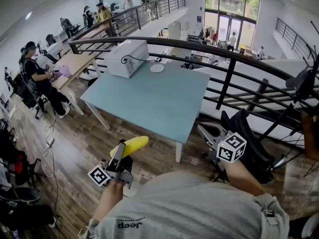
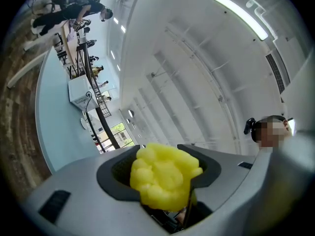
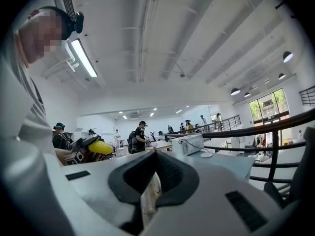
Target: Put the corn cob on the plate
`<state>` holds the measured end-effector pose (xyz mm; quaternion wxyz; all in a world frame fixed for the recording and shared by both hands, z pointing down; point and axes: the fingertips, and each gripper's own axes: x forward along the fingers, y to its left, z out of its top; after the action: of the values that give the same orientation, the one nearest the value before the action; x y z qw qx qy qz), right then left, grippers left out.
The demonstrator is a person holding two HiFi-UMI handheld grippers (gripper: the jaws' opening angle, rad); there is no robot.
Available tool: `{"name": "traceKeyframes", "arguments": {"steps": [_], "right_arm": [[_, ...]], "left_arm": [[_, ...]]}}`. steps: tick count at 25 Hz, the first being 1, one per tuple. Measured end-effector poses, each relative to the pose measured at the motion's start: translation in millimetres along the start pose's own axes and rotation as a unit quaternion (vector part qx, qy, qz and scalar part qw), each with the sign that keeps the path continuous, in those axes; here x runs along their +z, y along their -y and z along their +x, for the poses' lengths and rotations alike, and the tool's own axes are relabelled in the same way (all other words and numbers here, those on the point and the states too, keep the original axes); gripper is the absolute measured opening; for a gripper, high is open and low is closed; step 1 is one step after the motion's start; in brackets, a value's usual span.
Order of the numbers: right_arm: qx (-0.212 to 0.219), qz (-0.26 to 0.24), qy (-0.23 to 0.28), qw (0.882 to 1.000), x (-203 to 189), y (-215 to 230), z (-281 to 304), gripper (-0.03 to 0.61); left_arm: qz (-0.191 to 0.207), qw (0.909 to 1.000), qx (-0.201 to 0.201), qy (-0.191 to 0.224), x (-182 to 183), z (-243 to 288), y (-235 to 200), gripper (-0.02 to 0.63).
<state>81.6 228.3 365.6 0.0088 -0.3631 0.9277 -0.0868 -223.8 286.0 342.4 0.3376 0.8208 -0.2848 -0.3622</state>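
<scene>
The left tool [image 1: 121, 152] pinched the corn cob [image 1: 130, 145] between its jaws. The yellow cob lay crosswise in the grip, its free end sticking out toward 2 o'clock in the head view. In the left gripper view the cob's knobbly end filled the space between the dark pads. It hung over the wooden floor [image 1: 84, 148], off the near edge of the pale blue bench [image 1: 149, 103], at about 7 o'clock from the bench's middle.

The right tool [image 1: 205, 131] had its jaws drawn together with nothing between them, only a thin slit showing in its own view. It was held beside the bench's near right corner, aimed toward 10 o'clock.

The white plate [image 1: 157, 68] sat near the bench's far edge, at roughly 12 o'clock from the cob and well apart from it. A white box [image 1: 126, 58] with a black cable stood just beside the plate, at its 9 o'clock. A dark railing [image 1: 229, 73] ran behind the bench.
</scene>
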Motion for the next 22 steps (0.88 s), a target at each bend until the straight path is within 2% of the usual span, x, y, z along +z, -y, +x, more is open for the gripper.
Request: {"name": "traceKeyframes", "arguments": {"steps": [7, 11, 17, 22], "right_arm": [[-0.008, 0.000, 0.001, 1.000, 3.2, 5.7, -13.5, 0.017], [-0.005, 0.017, -0.003, 1.000, 4.3, 6.5, -19.9, 0.017], [0.029, 0.017, -0.019, 0.999, -1.7, -5.2, -30.8, 0.017], [0.040, 0.019, -0.019, 0.999, -4.1, -4.2, -42.5, 0.017]], "left_arm": [[0.005, 1.0000, 0.003, -0.001, -32.2, 28.9, 5.9, 0.250], [-0.004, 1.0000, 0.004, 0.000, -53.6, 50.0, 10.2, 0.250], [-0.008, 0.9999, 0.007, -0.010, -82.4, 75.9, 19.6, 0.250], [-0.002, 0.9999, 0.005, -0.013, -95.2, 84.9, 30.1, 0.250]]}}
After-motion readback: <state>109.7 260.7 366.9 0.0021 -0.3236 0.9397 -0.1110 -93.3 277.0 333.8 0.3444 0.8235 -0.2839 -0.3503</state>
